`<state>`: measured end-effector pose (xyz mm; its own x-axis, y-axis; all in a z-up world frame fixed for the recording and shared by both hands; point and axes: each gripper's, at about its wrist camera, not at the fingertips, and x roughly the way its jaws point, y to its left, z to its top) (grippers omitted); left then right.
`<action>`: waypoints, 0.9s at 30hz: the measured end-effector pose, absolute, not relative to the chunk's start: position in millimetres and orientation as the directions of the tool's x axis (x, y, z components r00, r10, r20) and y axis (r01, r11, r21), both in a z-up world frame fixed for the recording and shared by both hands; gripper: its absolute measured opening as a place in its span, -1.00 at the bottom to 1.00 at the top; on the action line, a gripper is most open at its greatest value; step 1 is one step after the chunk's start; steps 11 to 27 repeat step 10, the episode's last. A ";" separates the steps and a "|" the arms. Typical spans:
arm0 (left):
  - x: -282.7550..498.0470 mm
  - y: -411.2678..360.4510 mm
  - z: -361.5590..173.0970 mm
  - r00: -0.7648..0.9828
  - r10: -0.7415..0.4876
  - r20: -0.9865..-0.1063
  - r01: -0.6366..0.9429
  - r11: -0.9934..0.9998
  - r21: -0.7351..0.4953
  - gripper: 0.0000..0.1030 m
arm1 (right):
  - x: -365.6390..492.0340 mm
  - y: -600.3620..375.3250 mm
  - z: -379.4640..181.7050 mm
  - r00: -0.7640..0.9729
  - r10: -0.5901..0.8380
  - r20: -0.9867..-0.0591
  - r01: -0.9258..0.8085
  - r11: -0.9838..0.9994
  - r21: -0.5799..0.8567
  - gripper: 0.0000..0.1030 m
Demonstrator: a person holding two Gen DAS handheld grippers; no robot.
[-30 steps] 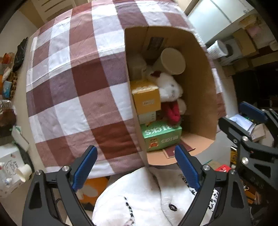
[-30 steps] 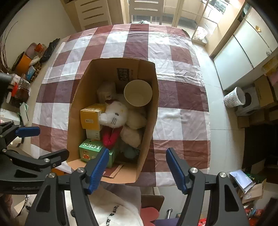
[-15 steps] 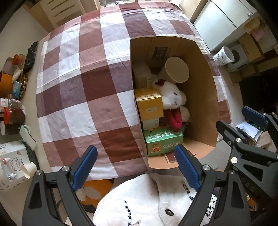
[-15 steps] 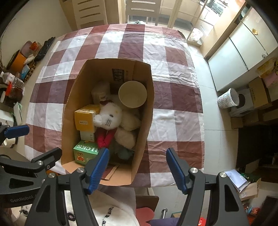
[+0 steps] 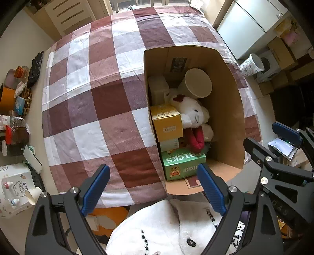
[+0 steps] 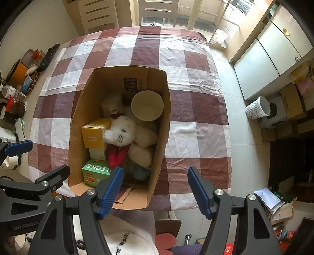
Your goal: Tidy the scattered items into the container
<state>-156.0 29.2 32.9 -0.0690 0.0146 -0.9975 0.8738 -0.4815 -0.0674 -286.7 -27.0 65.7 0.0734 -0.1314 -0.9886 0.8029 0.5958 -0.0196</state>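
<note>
An open cardboard box (image 5: 225, 94) (image 6: 82, 117) stands on a table with a maroon-and-white checked cloth (image 5: 94, 102) (image 6: 188, 109). Inside lie a white plush cat (image 5: 193, 111) (image 6: 122, 132), a tan paper cup (image 5: 197, 83) (image 6: 147, 105), a yellow carton (image 5: 166, 122) (image 6: 95, 133), a green "BRICKS" box (image 5: 183, 163) (image 6: 96, 171) and a pale box (image 5: 158, 89). Both grippers hang high above the table's near edge, pointing down. My left gripper (image 5: 153, 188) is open and empty. My right gripper (image 6: 156, 191) is open and empty too.
Jars, bottles and packets crowd a side surface at the left (image 5: 13, 117) (image 6: 17, 86). A patterned bin (image 5: 252, 64) (image 6: 257, 107) and cartons sit on the floor at the right. A person's white fleece garment (image 5: 166, 229) fills the lower foreground. Chairs (image 6: 157, 7) stand beyond the table.
Both views have drawn back from the table, so the box and cloth look smaller and more of the room shows. Neither gripper's jaws have changed.
</note>
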 end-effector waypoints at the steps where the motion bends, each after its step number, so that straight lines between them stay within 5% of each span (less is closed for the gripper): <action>1: -156.6 29.3 32.8 -0.067 0.013 -0.998 0.872 -0.485 -0.065 0.78 | -286.5 -26.9 65.4 0.072 -0.132 -0.989 0.802 0.597 -0.021 0.36; 27: -153.9 29.8 28.2 -0.060 0.043 -0.997 0.876 -0.476 -0.073 0.78 | -286.3 -26.5 59.9 0.076 -0.109 -0.991 0.798 0.603 -0.005 0.36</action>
